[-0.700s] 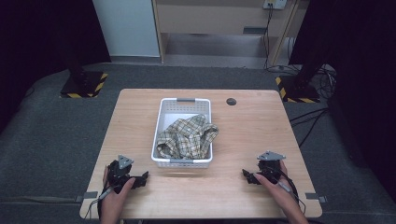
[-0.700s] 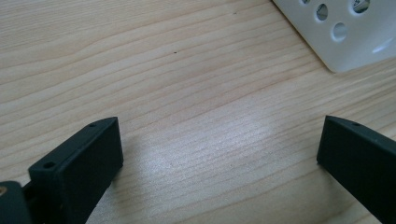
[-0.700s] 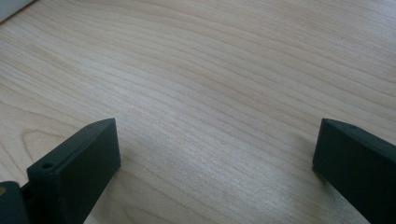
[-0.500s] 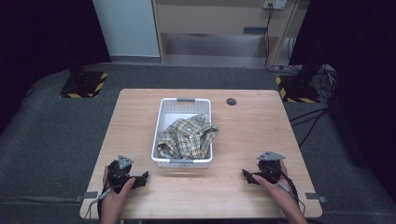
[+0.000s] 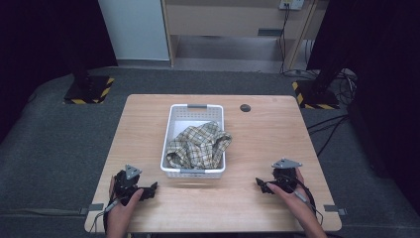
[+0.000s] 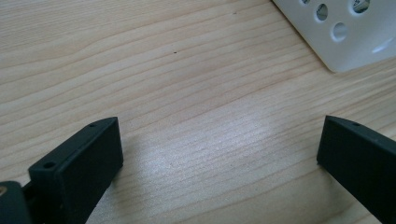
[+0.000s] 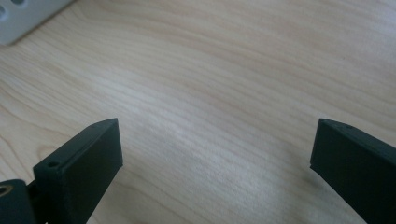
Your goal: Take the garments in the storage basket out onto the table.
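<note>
A white plastic basket [image 5: 172, 133] stands in the middle of the wooden table [image 5: 262, 139] with a crumpled plaid cloth [image 5: 198, 145] in it. My left gripper [image 5: 151, 188] rests near the front left of the table, open, its jaws wide apart over bare wood [image 6: 219, 135]. The basket's perforated corner [image 6: 345, 37] lies ahead of it to the right. My right gripper [image 5: 259, 183] sits at the front right, open too, with only tabletop between its jaws [image 7: 215, 135]. A basket corner [image 7: 23, 16] lies at that view's top left.
A small dark round disc [image 5: 245, 107] lies on the table behind the basket to the right. Grey floor surrounds the table. Black stands with yellow-black striped bases [image 5: 89, 91] flank the far corners, and cables [image 5: 332, 134] trail at the right.
</note>
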A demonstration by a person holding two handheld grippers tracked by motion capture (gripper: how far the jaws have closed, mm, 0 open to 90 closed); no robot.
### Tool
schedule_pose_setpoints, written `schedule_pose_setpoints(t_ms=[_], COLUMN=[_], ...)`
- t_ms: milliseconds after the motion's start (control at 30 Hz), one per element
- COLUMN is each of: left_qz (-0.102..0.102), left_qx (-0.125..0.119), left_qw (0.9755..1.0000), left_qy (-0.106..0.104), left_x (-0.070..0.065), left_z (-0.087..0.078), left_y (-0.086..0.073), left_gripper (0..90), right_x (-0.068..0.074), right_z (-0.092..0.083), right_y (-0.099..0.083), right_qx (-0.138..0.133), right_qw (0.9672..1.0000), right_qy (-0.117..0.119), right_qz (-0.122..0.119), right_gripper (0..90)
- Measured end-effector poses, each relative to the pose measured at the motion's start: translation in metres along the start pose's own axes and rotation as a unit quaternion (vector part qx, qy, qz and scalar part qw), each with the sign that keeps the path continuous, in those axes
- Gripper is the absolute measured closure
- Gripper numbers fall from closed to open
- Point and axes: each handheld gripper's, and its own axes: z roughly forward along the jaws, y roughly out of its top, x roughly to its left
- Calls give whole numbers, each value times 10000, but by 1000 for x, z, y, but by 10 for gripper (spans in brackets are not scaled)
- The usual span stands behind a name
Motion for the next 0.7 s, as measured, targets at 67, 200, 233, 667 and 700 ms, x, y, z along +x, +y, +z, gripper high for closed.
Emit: schedule_pose_setpoints(t_ms=[67, 200, 233, 667, 700], left_qz=[0, -1, -1, 0, 0], left_qx=[0, 0, -1, 0, 1], left_qw=[10000, 10000, 10000, 10000, 10000], left_qy=[0, 0, 0, -1, -1], left_x=[0, 0, 0, 0, 0], left_z=[0, 0, 0, 0, 0], left_y=[0, 0, 0, 0, 0], left_gripper=[0, 0, 0, 0, 0], right_x=[2, 4, 6, 21, 24], right_z=[-2, -6, -7, -24, -26], right_y=[6, 16, 20, 60, 66], right_qx=[-11, -81, -104, -393, -410], right_qw=[10000, 9999, 9998, 9981, 9978], right_qy=[46, 114, 160, 448, 462], right_qz=[-9, -46, -33, -173, -226], right_gripper=[26, 27, 27, 29, 30])
